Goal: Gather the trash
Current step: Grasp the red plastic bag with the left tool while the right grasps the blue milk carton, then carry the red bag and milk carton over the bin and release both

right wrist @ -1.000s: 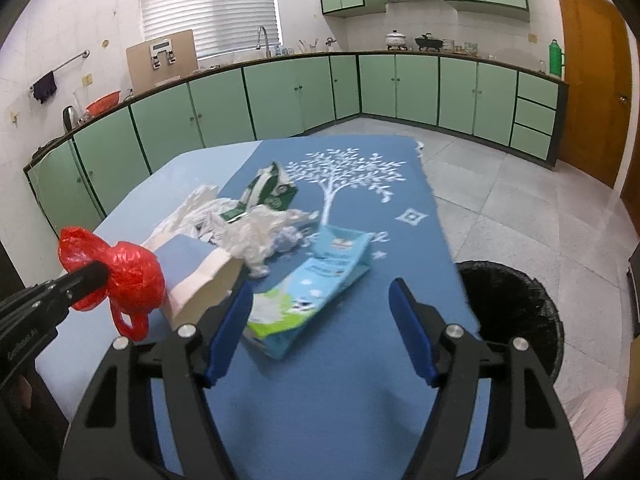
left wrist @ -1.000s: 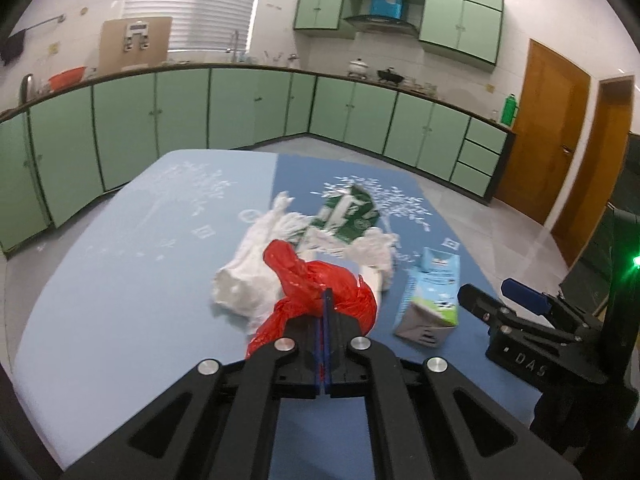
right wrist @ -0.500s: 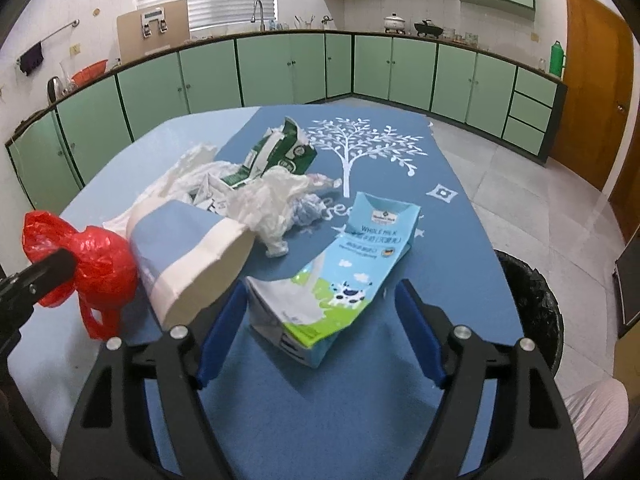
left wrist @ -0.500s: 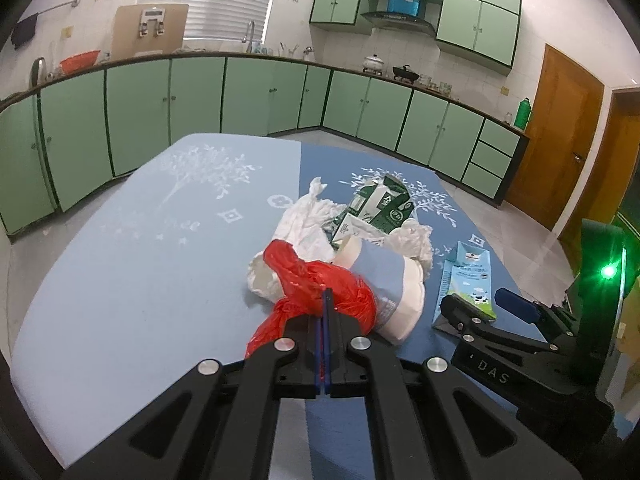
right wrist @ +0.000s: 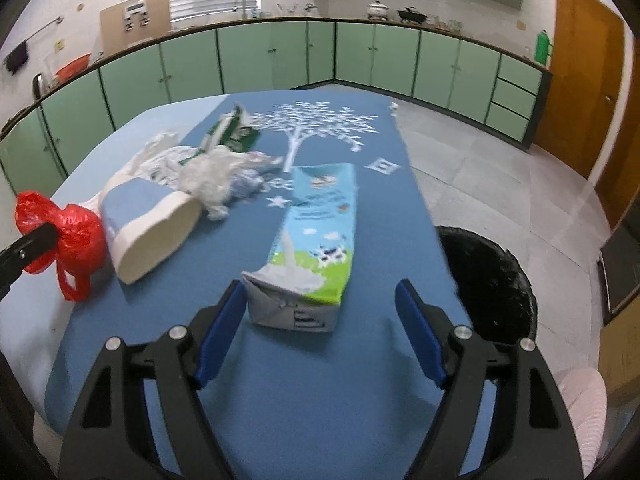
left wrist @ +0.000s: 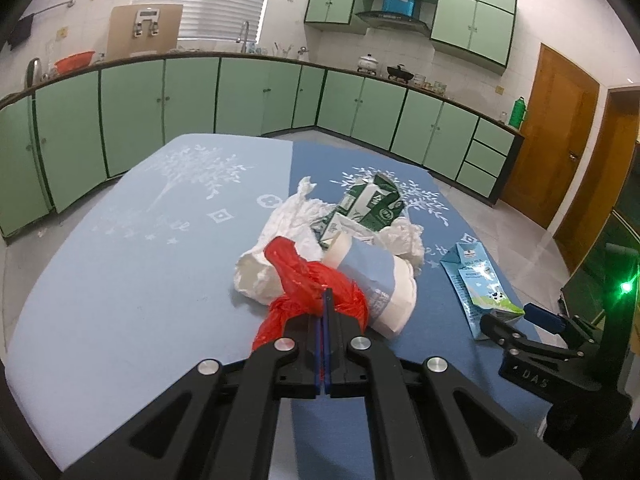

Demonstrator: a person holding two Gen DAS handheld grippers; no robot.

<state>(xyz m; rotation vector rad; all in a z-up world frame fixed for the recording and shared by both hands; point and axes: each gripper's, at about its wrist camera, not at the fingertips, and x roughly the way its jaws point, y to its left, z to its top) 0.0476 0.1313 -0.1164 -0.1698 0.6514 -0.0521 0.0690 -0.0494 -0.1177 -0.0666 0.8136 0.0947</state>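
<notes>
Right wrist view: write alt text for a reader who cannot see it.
Open right tongs frame the near end of a flattened blue milk carton lying on a blue tablecloth. Left of it lie crumpled wrappers and a red plastic bag pinched by the left tongs; a black bin stands right.

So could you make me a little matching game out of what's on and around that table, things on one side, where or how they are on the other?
Things:
1. red plastic bag
2. blue milk carton
3. green carton
4. black bin

Places or states:
A. on the floor beside the table
B. lying flat just ahead of the open right tongs
C. pinched in the shut left tongs
D. at the far end of the trash pile

Pairs: 1-C, 2-B, 3-D, 4-A
</notes>
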